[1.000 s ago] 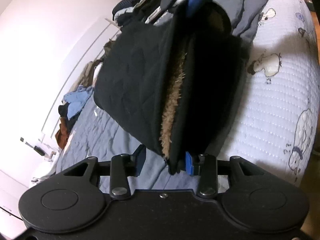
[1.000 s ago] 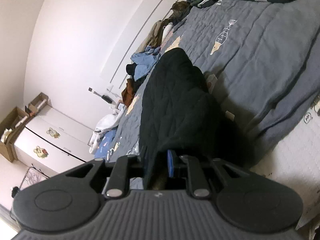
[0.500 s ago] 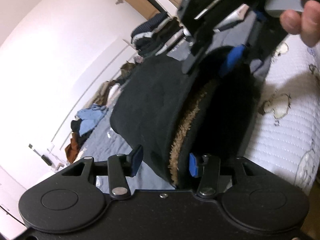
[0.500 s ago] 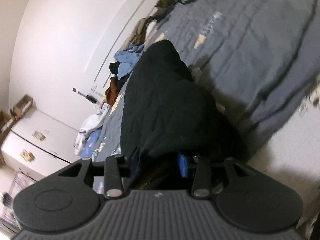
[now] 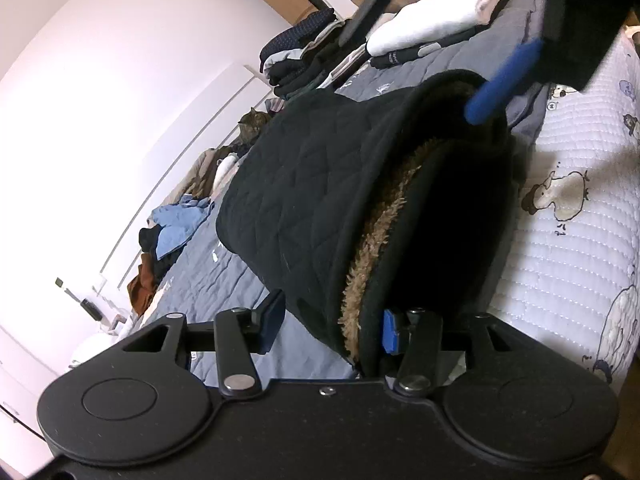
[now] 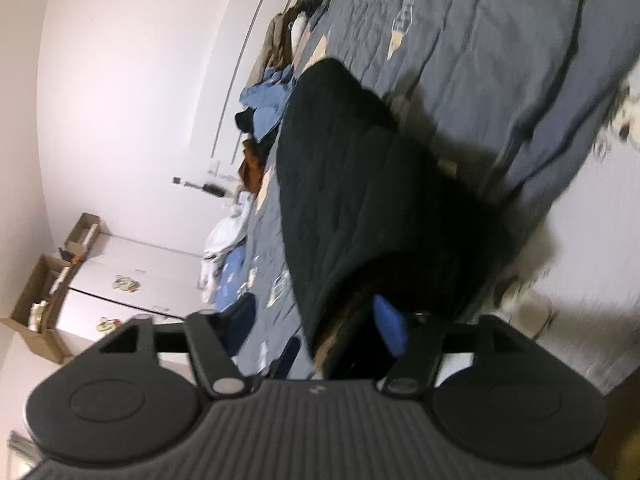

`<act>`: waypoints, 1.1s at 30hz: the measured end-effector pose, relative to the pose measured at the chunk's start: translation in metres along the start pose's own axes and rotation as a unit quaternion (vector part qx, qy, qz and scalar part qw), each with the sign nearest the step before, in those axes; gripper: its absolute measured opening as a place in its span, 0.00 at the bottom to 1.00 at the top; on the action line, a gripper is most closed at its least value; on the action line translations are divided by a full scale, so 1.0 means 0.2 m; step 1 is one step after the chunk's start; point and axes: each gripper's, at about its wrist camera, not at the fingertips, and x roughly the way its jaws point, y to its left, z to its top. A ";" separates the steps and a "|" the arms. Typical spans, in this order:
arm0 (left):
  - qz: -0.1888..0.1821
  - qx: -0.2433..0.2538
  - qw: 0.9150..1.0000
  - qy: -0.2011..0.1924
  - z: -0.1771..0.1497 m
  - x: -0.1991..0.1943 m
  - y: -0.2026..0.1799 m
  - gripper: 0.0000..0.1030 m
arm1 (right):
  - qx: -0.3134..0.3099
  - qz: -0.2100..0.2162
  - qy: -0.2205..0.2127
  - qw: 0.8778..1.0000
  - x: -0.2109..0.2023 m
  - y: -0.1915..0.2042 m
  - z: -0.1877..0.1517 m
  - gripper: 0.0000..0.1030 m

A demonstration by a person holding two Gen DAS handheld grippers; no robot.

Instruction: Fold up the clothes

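A folded black quilted garment (image 5: 312, 192) with brown fleece lining (image 5: 372, 252) lies on the grey bedspread (image 5: 240, 280). Its near edge sits between the jaws of my left gripper (image 5: 332, 322). The fabric rests against the right blue pad and the left finger (image 5: 272, 316) stands just off it. My right gripper (image 6: 316, 324) is at the garment's (image 6: 352, 184) other end, its jaws opening with the fabric loose between them. In the left wrist view the right gripper (image 5: 408, 80) hangs above the garment's far edge, blue pad (image 5: 504, 80) near the fold.
Stacks of folded clothes (image 5: 304, 52) and a white folded piece (image 5: 432, 20) sit at the far end of the bed. Unfolded clothes (image 5: 176, 224) are heaped along the wall. A white quilted sheet with animal prints (image 5: 580, 240) covers the right side. A white cabinet (image 6: 132, 280) stands beyond the bed.
The right gripper's jaws have spread wide off the garment's edge. The left gripper's jaws have widened slightly. The garment has settled onto the bed.
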 end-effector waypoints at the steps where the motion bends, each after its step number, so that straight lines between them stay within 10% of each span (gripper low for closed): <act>1: 0.000 0.000 1.000 0.000 0.00 0.00 0.00 0.48 | 0.007 0.004 0.004 1.000 0.00 0.00 -0.01 0.73; 28: -0.002 -0.005 1.000 -0.001 0.02 -0.01 0.01 0.48 | 0.000 -0.080 -0.013 0.997 0.29 -0.04 0.08 0.77; 33: -0.004 -0.006 1.000 -0.007 0.02 -0.02 0.01 0.48 | -0.004 -0.096 -0.035 0.995 0.29 -0.05 0.10 0.60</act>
